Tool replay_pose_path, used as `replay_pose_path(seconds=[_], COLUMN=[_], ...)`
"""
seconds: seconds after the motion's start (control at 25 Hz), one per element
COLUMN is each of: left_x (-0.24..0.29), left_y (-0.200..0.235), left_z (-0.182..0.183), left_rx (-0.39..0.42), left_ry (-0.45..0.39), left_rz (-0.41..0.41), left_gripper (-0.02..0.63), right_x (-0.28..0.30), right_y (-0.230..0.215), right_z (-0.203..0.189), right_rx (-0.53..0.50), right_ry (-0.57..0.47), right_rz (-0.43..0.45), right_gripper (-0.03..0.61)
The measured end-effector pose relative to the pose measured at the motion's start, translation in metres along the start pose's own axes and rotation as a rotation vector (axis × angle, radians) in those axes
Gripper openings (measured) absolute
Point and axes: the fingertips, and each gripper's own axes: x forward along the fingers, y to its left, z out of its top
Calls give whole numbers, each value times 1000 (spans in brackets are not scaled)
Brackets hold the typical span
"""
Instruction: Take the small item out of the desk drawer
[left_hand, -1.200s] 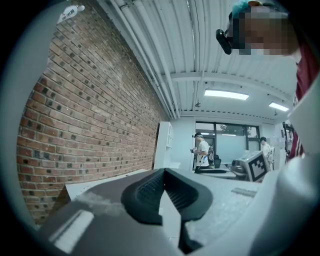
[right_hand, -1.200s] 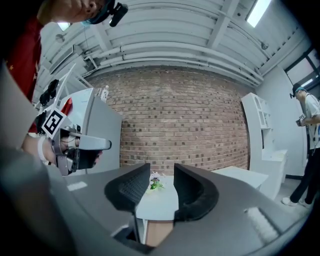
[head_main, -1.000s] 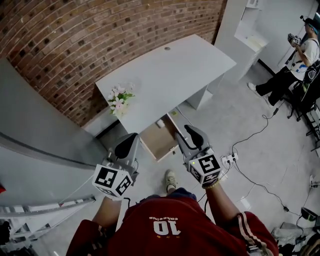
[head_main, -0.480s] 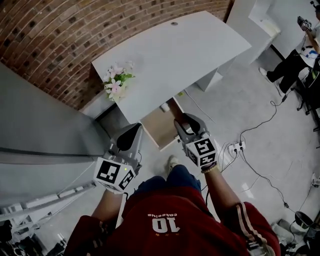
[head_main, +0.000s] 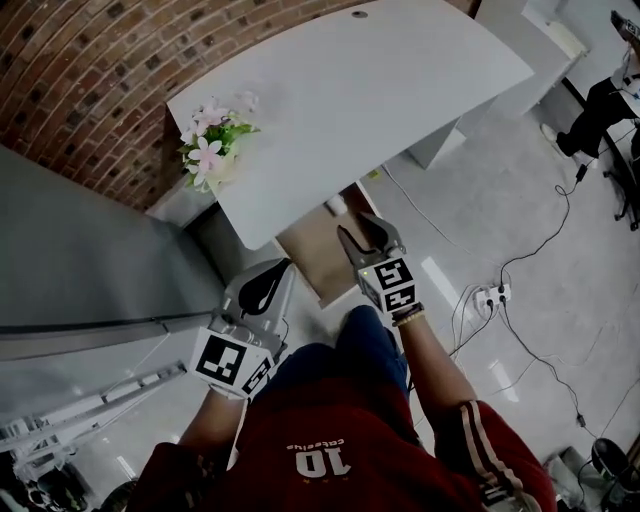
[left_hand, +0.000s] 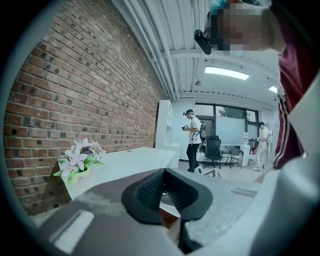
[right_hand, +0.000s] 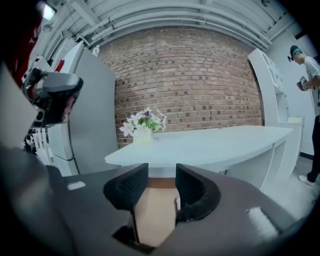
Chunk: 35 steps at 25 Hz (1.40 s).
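Under the white desk (head_main: 380, 90) a drawer (head_main: 308, 252) stands pulled out, its brown inside showing. A small white item (head_main: 335, 207) lies at the drawer's far end, just below the desk edge. My right gripper (head_main: 362, 236) hovers over the drawer's right side, short of the item. Its jaws are opening with nothing between them. In the right gripper view (right_hand: 161, 182) the brown drawer floor (right_hand: 154, 212) shows through the gap. My left gripper (head_main: 268, 282) hangs left of the drawer's front, slightly open (left_hand: 164, 192) and holding nothing.
A pot of pink and white flowers (head_main: 207, 150) stands on the desk's left end by the brick wall (head_main: 90, 70). A grey cabinet (head_main: 90, 260) sits to the left. A power strip (head_main: 490, 296) with cables lies on the floor at the right. A person (head_main: 612, 95) stands far right.
My right gripper has moved forward from the drawer's front to over its inside, and its jaws stand wider. The desk and drawer have come nearer in the head view. My left gripper has barely moved.
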Motion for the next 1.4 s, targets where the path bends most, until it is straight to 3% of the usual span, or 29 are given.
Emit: replay_pose_path(seconds=[0.36, 0.76, 1.16, 1.24, 1.4], left_x=[28, 51, 45, 44, 36], left_y=[21, 32, 50, 52, 50], left_z=[-83, -143, -151, -149, -140], left_rx=[-10, -15, -27, -26, -31], left_ry=[38, 62, 76, 78, 92], left_rz=[11, 25, 74, 79, 86], left_gripper=[3, 3, 4, 3, 4], right_x=[88, 167, 195, 195, 188], right_y=[-38, -71, -82, -83, -79], right_z=[-102, -175, -207, -211, -205], right_rx=[2, 13, 7, 6, -1], right_ry=[62, 153, 246, 258, 261], right_rz=[-47, -63, -67, -70, -68], right_gripper=[181, 215, 215, 175, 166])
